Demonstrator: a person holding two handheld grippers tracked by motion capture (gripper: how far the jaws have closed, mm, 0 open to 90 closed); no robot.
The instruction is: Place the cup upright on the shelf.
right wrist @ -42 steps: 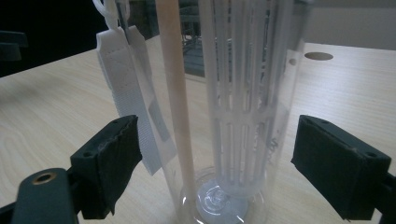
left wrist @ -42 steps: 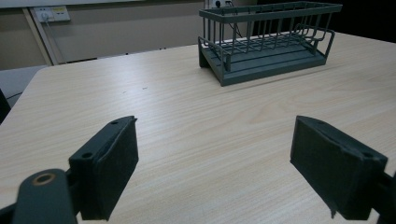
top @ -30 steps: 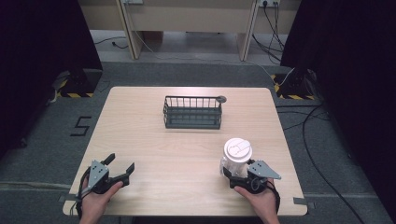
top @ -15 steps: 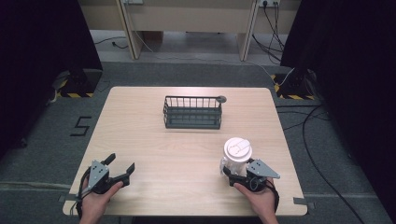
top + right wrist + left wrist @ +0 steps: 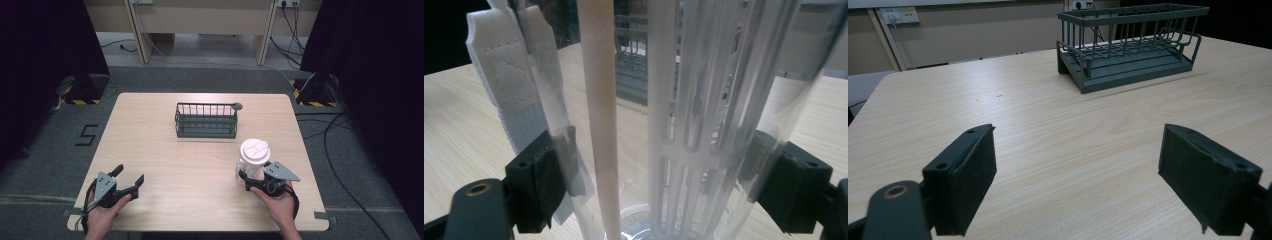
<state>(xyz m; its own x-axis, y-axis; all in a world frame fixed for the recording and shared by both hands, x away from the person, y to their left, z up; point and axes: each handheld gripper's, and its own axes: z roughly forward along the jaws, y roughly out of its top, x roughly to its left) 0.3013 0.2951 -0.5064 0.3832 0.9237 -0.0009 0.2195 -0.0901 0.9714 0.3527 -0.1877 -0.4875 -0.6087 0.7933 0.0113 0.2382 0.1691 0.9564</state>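
Inspector A: The right hand-held gripper [image 5: 248, 176] is sitting at the near right part of the wooden surface [image 5: 165, 145]. Its 2 jaws are pressing against opposite sides of a clear plastic bottle [image 5: 251, 159] with a white lid [image 5: 255, 149], so it is grasping the bottle. The bottle is standing upright on the surface.

Inspector B: The right gripper view is agreeing. The clear wall of the bottle [image 5: 704, 100] is lying between the 2 black pads [image 5: 546, 182], with a white slotted insert [image 5: 684, 125] and a white strap [image 5: 509, 85] showing close up.

Inspector A: The left hand-held gripper [image 5: 131, 176] is resting at the near left corner, held in the person's left hand [image 5: 100, 217]. Its jaws are standing wide apart, released, with nothing between them.

Inspector B: Confirmed. The left gripper view is showing bare wood between the pads [image 5: 970, 175], and a dark wire basket [image 5: 1128, 45] is standing well beyond them. In the high view the basket [image 5: 206, 120] is sitting toward the far middle of the surface, well apart from the bottle.
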